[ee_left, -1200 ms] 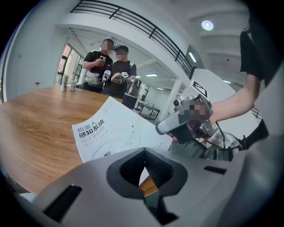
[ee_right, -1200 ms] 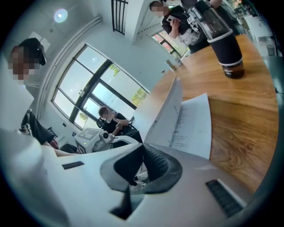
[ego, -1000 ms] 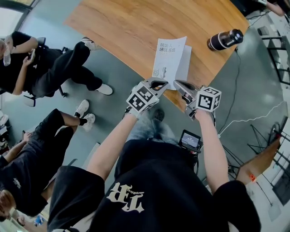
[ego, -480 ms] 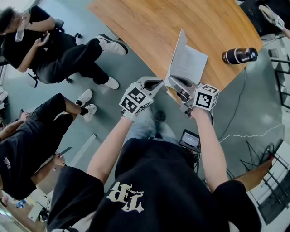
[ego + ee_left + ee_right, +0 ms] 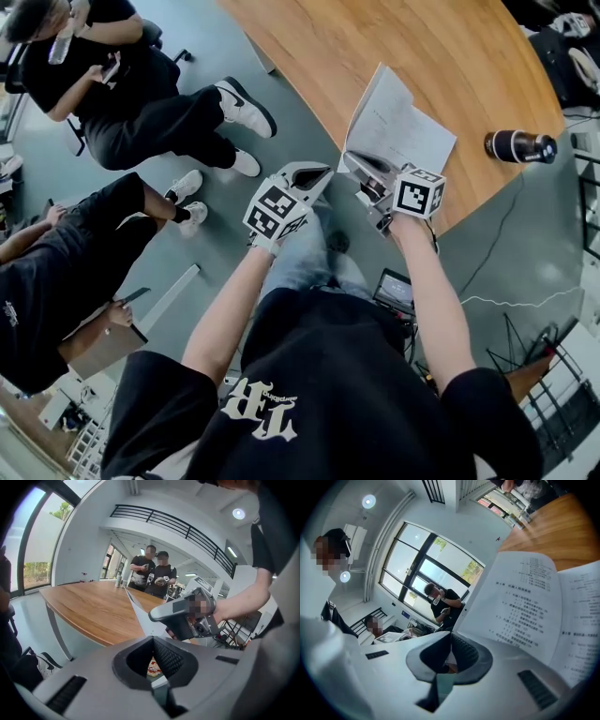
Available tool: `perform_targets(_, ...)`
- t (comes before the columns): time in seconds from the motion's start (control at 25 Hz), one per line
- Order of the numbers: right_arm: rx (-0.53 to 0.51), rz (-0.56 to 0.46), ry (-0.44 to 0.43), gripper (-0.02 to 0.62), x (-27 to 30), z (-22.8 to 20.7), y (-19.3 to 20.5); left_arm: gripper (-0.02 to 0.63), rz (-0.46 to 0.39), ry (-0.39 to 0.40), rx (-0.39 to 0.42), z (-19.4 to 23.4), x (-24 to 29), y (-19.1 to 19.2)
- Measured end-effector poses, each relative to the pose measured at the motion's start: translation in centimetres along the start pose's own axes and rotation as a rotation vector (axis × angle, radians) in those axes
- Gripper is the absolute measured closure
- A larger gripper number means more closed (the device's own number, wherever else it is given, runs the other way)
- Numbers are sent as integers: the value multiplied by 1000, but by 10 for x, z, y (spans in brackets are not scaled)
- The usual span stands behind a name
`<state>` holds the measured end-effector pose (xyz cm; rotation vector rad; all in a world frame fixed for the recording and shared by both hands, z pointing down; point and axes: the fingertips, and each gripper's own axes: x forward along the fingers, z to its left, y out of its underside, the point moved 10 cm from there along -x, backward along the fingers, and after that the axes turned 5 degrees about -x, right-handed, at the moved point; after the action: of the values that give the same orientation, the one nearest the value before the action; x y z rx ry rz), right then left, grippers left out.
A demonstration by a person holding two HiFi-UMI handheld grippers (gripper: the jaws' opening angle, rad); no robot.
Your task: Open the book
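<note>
Head view, left to right: seated people beside the table, then the left gripper, the right gripper, the book at the near edge of a wooden worktop, and a dark bottle lying well apart at far right. The book rests flat on the worktop with its top leaf raised steeply, and printed lines show on the leaf's inner face. The step in hand appears to be swinging that leaf over. To do it well, the right gripper should carry the pinched edge in an arc about the spine rather than pull straight up, so the thin book neither slides off the worktop edge nor creases. The left gripper could press the lower pages down to steady them. Left gripper view: its fingers are closed tip to tip with nothing between them. The tips sit just beside the leaf's lower edge, and whether they touch it cannot be told. Right gripper view: its fingers are clamped on the leaf's near edge, with the paper rising straight from their tips.
</note>
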<state>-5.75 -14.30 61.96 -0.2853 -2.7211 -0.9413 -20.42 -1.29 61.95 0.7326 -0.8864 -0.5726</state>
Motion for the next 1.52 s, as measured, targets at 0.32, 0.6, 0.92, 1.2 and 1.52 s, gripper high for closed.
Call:
perform_targets(0.32,32,53,-27,591,45,-22,5,598,5,-33,-58,18,-16,16)
perform_targets(0.6,51,125,-11,583,78,-32,13,598,1,-58,-107,35,-33,23)
perform_targets(0.92,76,201,48,594,90,-49,28,598,-21,-73,-157,50,-39,25)
perform_targets(1.2,165,205,0,583,97,-56,39,598,-17,-81,-172,54,-40,30)
perform_targets(1.52,131,226,-10,580,99,-48,41,598,-26,-86,-160,55,-40,27)
